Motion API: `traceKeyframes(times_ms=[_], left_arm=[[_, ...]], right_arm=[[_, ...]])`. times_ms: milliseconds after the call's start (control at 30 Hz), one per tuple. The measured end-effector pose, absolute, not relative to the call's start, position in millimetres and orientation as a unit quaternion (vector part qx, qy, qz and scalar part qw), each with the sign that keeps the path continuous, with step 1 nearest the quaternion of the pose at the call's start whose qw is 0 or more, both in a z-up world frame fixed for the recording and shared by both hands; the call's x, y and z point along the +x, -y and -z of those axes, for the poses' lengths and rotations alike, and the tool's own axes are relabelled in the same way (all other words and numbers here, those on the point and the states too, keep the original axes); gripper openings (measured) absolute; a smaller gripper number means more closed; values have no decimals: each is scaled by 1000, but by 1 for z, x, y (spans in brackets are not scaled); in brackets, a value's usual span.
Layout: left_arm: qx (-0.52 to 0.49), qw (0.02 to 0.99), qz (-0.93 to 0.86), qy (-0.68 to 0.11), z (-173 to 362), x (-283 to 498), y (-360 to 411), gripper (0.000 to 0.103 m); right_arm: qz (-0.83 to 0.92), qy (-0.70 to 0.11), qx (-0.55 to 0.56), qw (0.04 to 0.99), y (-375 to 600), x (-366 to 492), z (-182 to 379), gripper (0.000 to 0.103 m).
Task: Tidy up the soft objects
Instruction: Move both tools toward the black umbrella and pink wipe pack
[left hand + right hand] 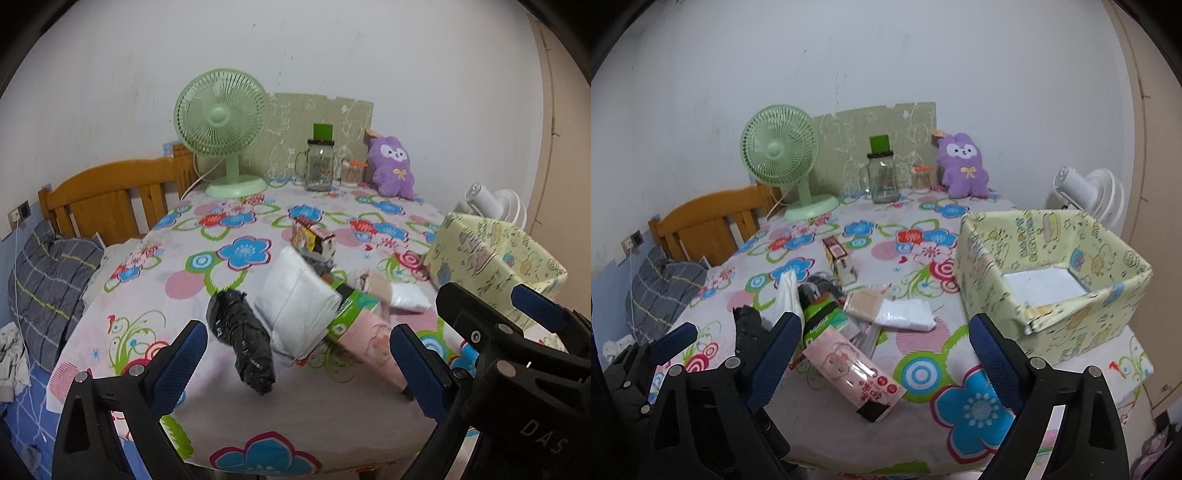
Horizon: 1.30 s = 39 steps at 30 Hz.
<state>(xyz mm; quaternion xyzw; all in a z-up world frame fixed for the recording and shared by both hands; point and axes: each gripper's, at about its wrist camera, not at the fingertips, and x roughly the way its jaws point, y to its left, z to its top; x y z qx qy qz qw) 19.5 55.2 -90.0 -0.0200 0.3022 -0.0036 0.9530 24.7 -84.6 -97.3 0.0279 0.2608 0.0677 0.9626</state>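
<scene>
Left gripper (295, 363) held low over the near edge of the flowered tabletop (325, 413), pointing forward toward the far wall, blue-padded fingers (184, 363) spread wide apart and holding nothing. Between and just beyond these fingers: a black wrapped bundle (242, 347), lying loose, with a white soft pack (299, 306) touching a green-labelled pack (351, 310) and a pink printed pack (369, 336) ahead toward the right finger. Right gripper (882, 363) held level alongside, likewise forward-facing, fingers (993, 363) wide apart and empty. Pink printed pack between its fingers, resting flat; flat white pack (907, 314) further ahead. Yellow patterned box (1060, 295) beyond the right finger, open-topped, a white sheet on its floor. Green fan (779, 155), glass jar (882, 181) and purple plush toy (962, 166) far ahead at the wall.
</scene>
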Motion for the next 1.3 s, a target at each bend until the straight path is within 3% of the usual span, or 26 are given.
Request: traceKeyframes(times_ms=[333,867,1200,1300], left_arm=[[-11,945,-8,-328,113,31,-63,98],[3,931,-15,-366,147,45,-66,95],[-4,926,-14,-377,154,50,-67,93],[-5,926,-15,-377,154,51,-67,92]], right_arm=[[-84,-288,17,954,66,40,120,94],[-102,-357,-3,929,47,67,157,84],[-105,-370,-18,923,41,75,165,68],[-107,-372,-20,922,40,76,166,55]])
